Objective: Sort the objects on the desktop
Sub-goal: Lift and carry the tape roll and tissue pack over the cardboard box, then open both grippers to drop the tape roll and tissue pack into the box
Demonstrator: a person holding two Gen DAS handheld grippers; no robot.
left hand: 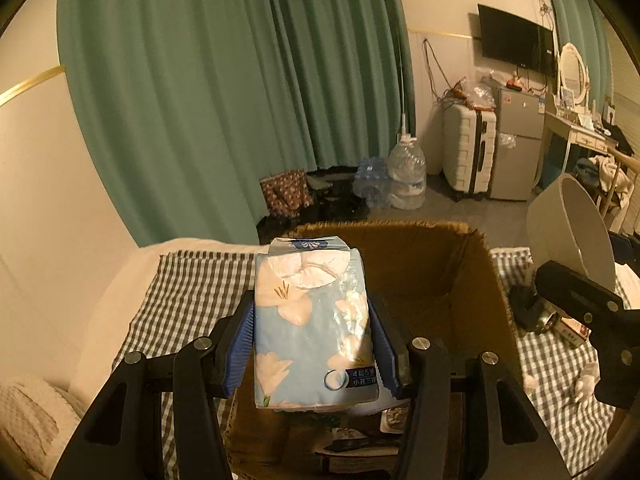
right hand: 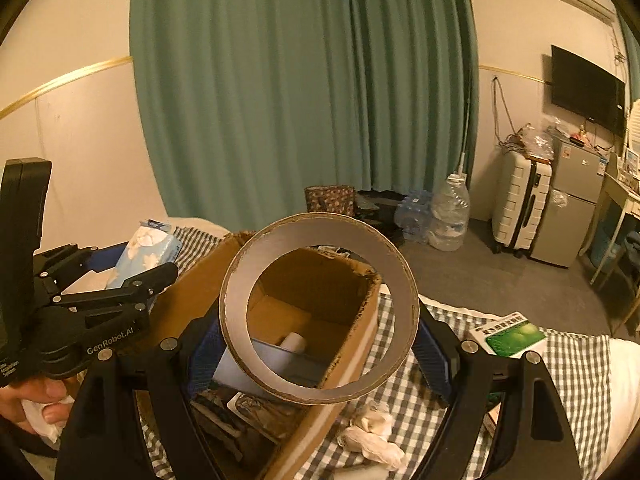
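Behind the cardboard box [right hand: 192, 292] hangs a green curtain [right hand: 304, 80], with a white suitcase [right hand: 520, 204] and water jug [right hand: 450, 218] off to its right. Over the box's open top, the left gripper [left hand: 314, 344] clamps a blue flowered tissue pack [left hand: 312, 332], and the right gripper [right hand: 316, 344] grips a wide tape roll [right hand: 318, 306]. Right of the box, on checked cloth [right hand: 568, 364], lie a green-and-white carton [right hand: 508, 334] and crumpled tissue [right hand: 372, 436]. "GenRobot.AI" marks the left gripper.
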